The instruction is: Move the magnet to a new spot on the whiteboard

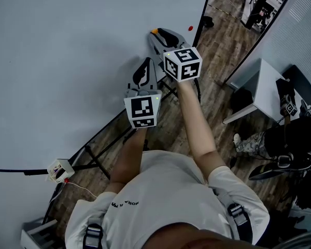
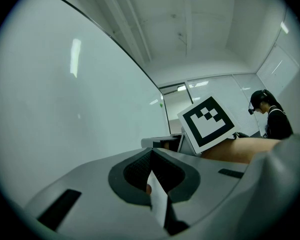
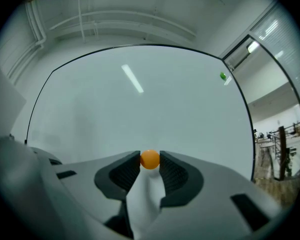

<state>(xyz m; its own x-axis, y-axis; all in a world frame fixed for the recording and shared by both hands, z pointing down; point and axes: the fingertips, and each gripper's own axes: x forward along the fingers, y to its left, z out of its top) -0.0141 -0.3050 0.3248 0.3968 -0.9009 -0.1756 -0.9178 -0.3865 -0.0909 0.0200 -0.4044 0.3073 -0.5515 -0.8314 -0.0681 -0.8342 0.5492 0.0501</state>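
Grippers 2: left gripper point(image 2: 151, 153), right gripper point(image 1: 158, 34) | orange magnet point(image 3: 150, 159) 1, between right fingers point(image 3: 173, 174)

Item: magnet point(image 3: 150, 159), small, round, orange. You hold it pinched between the tips of your right gripper's point(image 3: 150, 157) fingers point(image 3: 124, 173), close against the whiteboard point(image 3: 140, 99), in its right part. Whiteboard: large, upright, blank white face, thin dark frame.

The magnet point(image 3: 150, 159) sits between the right gripper's point(image 3: 150, 162) jaws (left gripper point(image 2: 150, 154) beside it) at the whiteboard point(image 1: 67, 61).
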